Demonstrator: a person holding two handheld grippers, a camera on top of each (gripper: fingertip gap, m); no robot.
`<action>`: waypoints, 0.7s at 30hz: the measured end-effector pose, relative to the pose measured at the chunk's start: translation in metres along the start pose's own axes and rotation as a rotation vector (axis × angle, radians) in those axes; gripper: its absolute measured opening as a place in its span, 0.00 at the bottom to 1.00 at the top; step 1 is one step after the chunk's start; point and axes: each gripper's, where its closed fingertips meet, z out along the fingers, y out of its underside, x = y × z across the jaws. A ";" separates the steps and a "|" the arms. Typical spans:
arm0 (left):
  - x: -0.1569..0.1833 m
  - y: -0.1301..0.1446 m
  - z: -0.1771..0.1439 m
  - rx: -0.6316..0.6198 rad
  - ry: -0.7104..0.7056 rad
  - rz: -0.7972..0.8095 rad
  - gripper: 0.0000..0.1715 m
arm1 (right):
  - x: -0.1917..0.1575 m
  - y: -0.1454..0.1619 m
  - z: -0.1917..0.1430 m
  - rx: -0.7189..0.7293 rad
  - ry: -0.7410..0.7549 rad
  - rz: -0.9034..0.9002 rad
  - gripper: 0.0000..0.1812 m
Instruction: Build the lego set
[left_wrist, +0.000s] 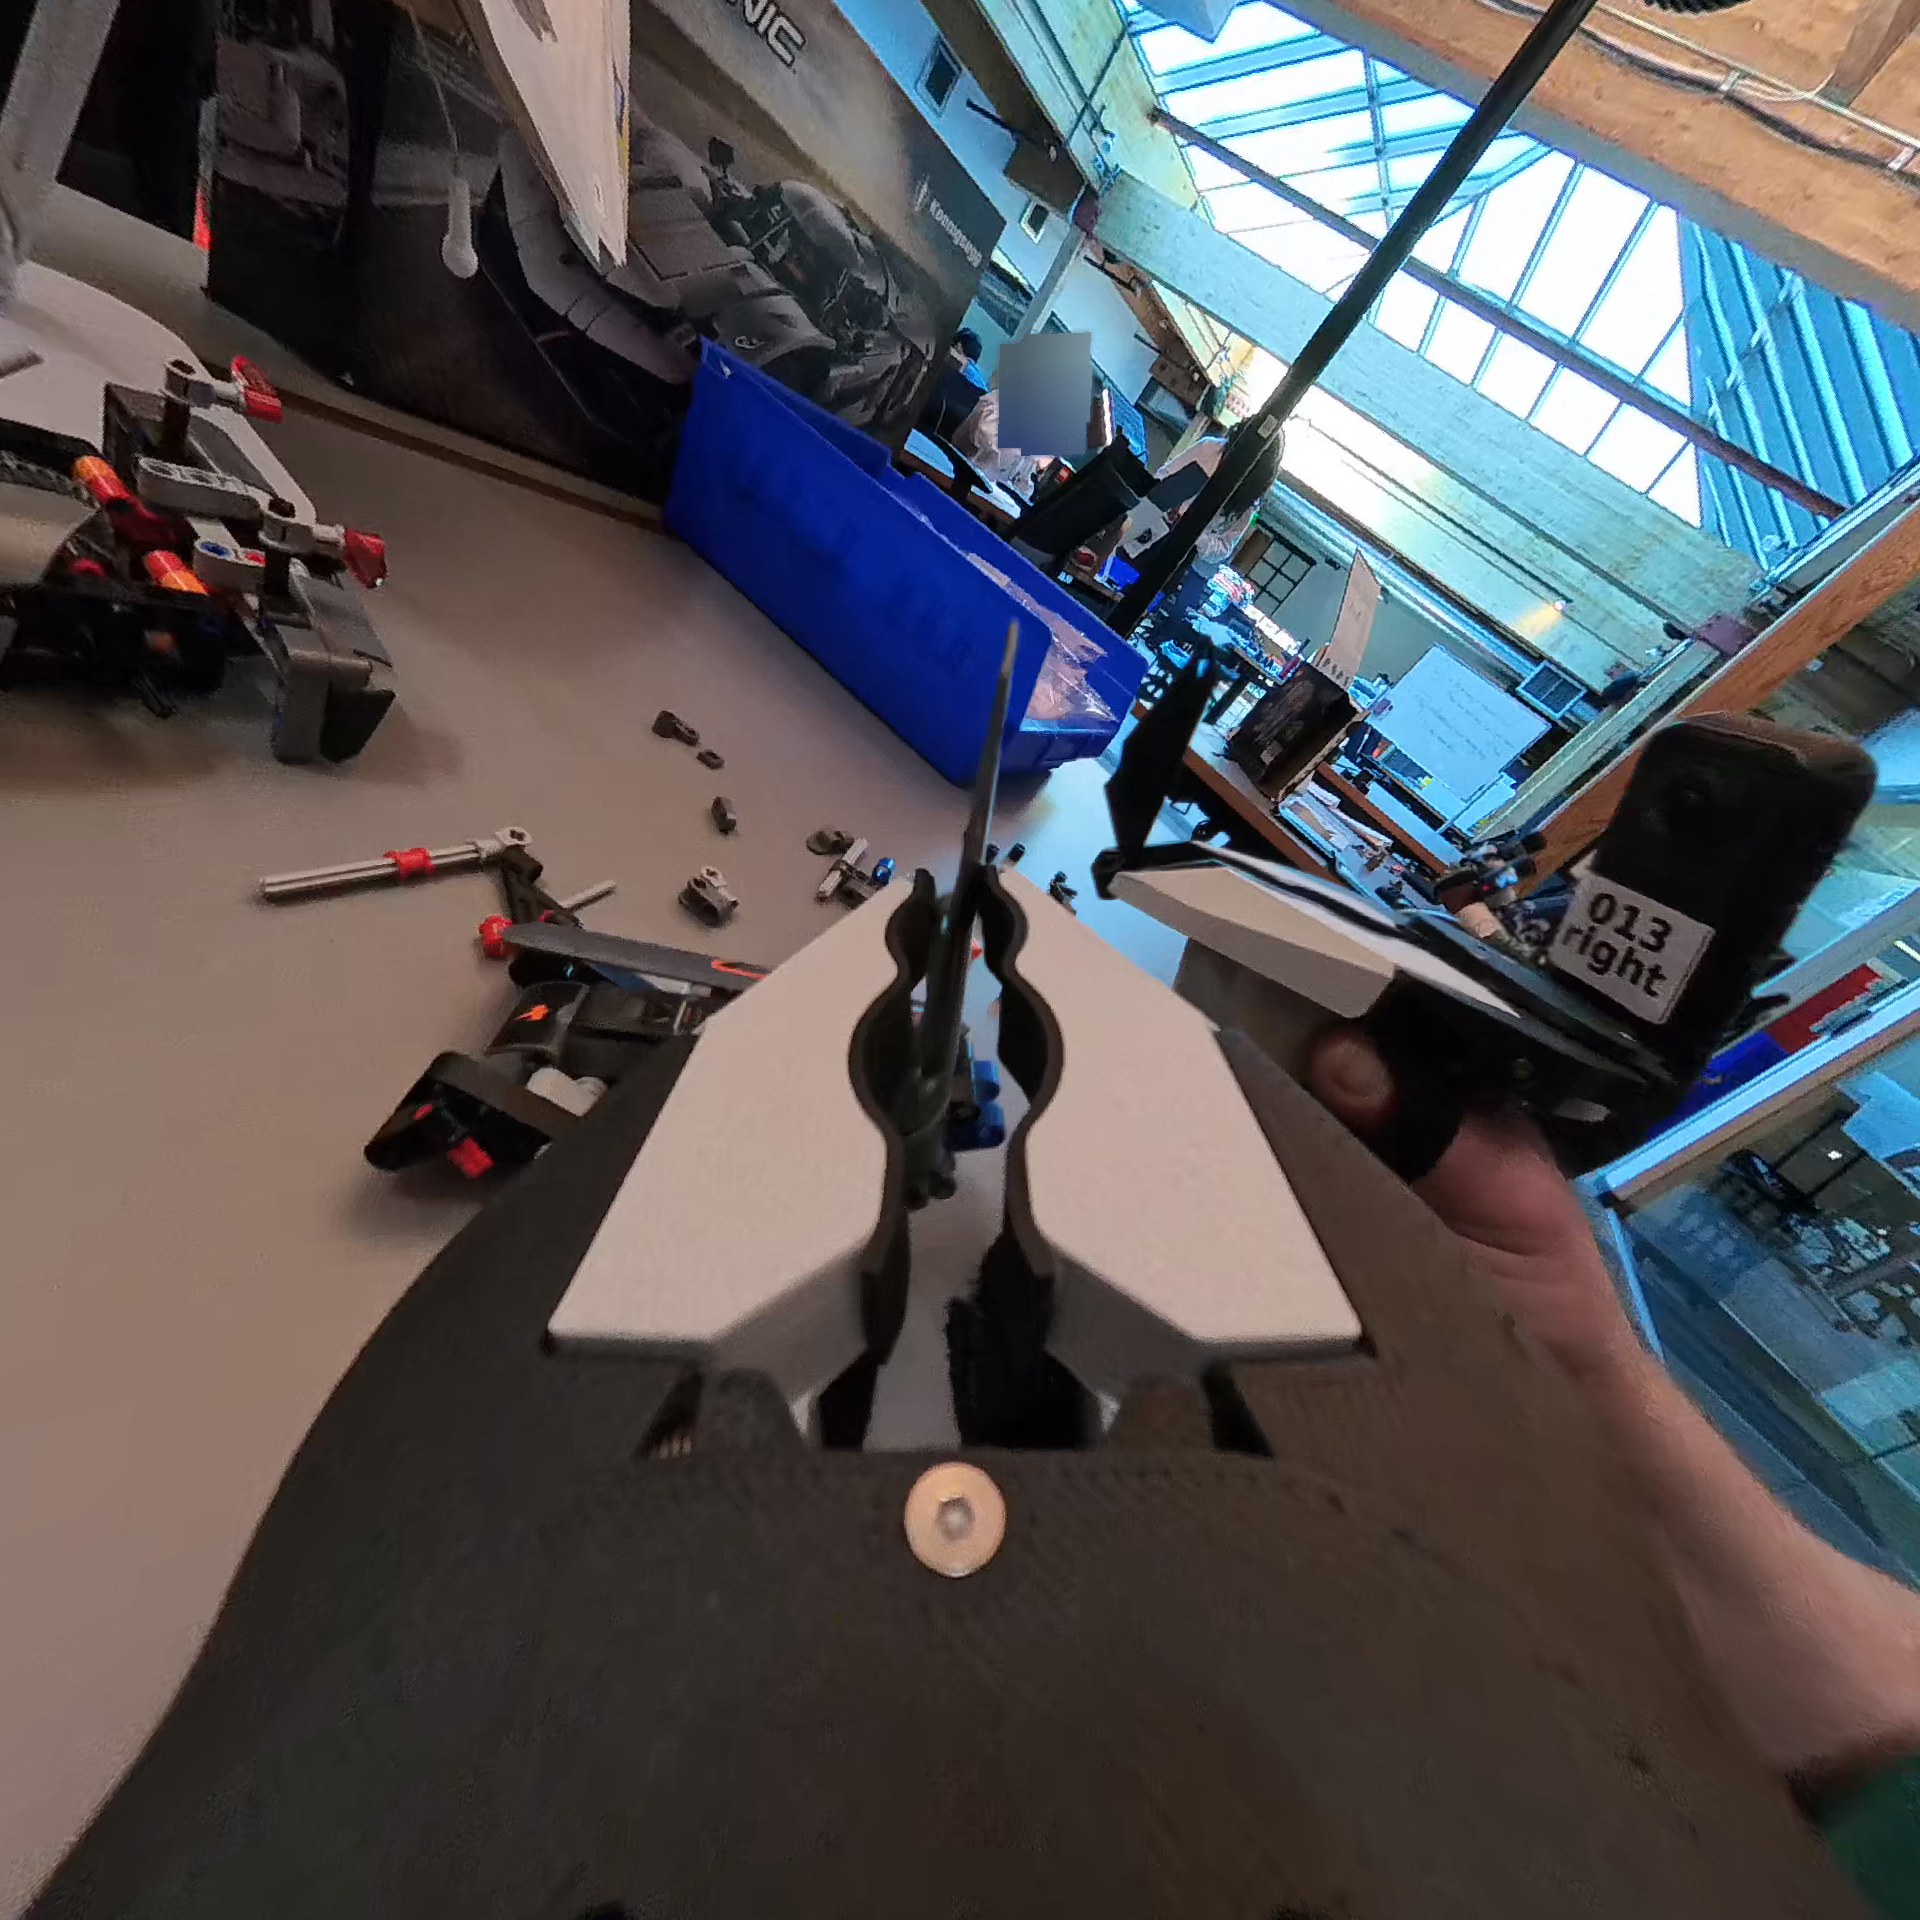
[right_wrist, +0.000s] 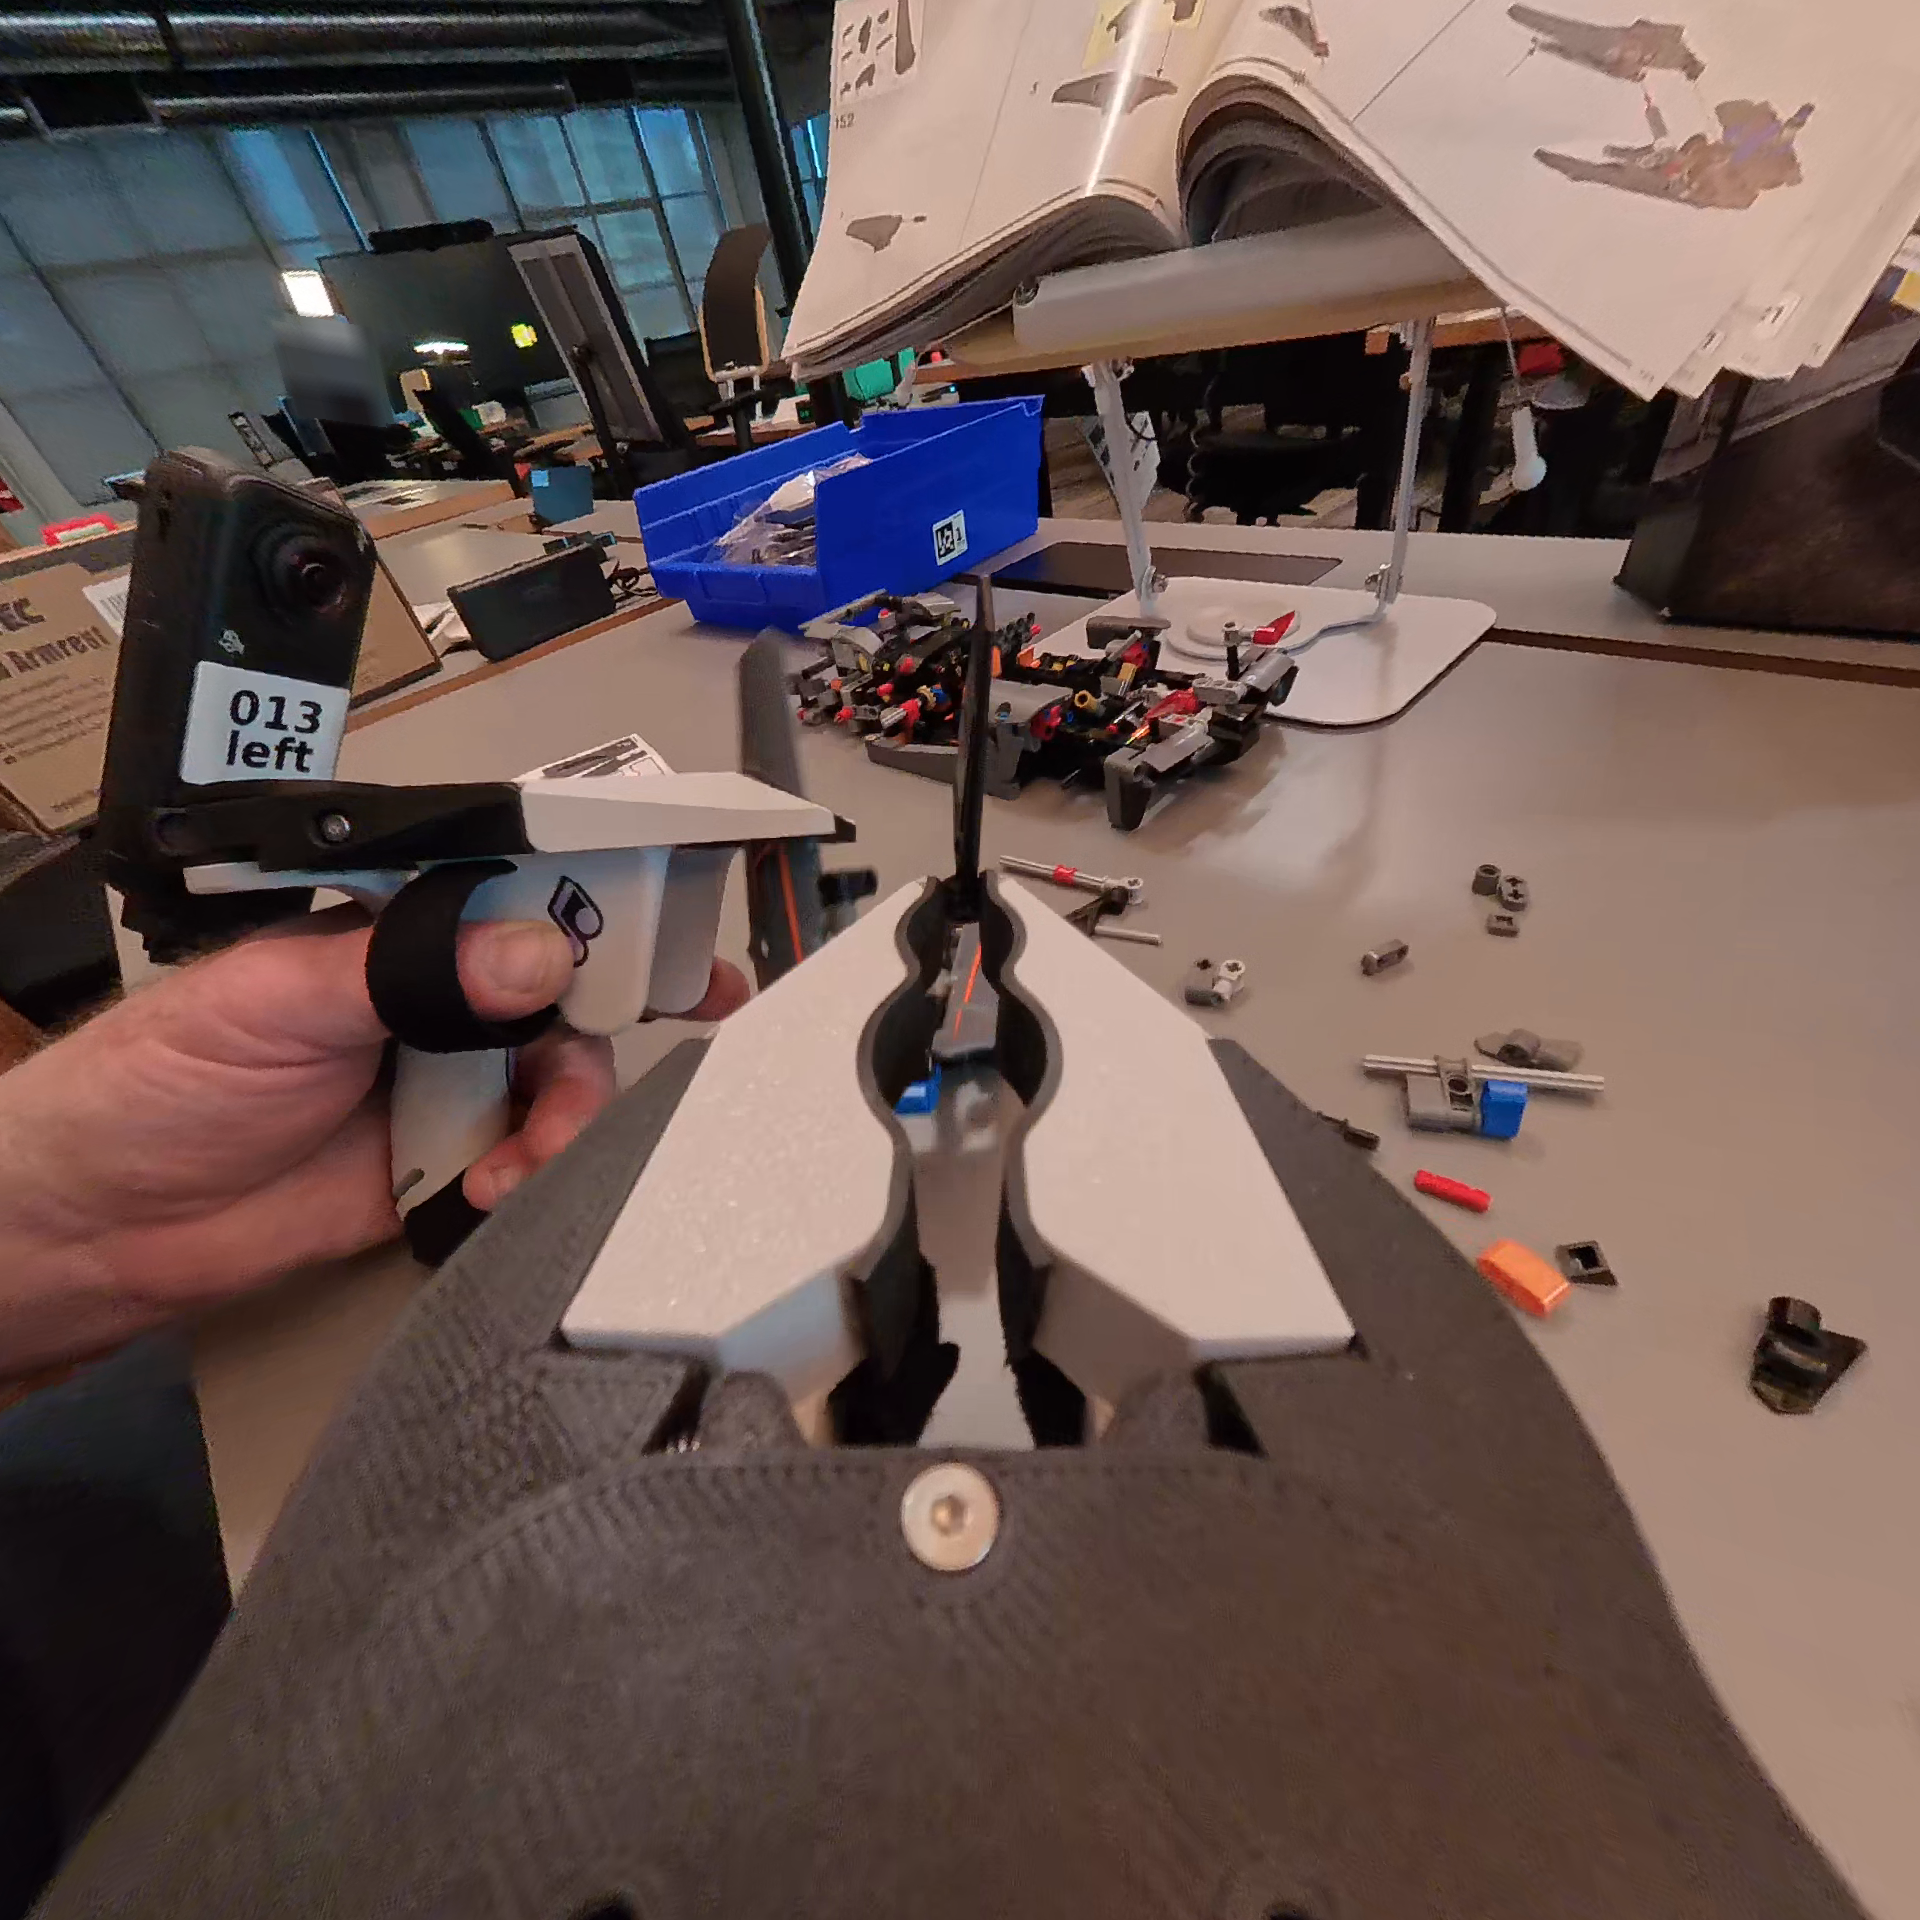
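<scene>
Gripping a thin dark panel piece (left_wrist: 971, 862) edge-on, my left tongs (left_wrist: 956, 883) are clamped narrow; my right tongs (right_wrist: 961, 899) likewise pinch a black sub-assembly (right_wrist: 966, 987). I judge a mid-build fitting step: next, align and press them together. The part-built model (right_wrist: 1039, 707) sits well beyond on the worktop (right_wrist: 1558, 831), loose pieces (right_wrist: 1475, 1091) beside.
</scene>
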 end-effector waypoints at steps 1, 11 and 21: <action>0.001 0.001 -0.001 -0.004 0.005 0.009 0.06 | -0.001 0.002 0.000 -0.004 -0.004 0.001 0.02; -0.001 0.007 -0.018 -0.092 0.031 0.025 0.17 | -0.008 0.010 -0.005 -0.042 -0.062 0.032 0.02; -0.004 0.025 -0.014 -0.430 0.257 0.304 0.30 | -0.014 0.016 -0.002 -0.080 -0.128 0.066 0.02</action>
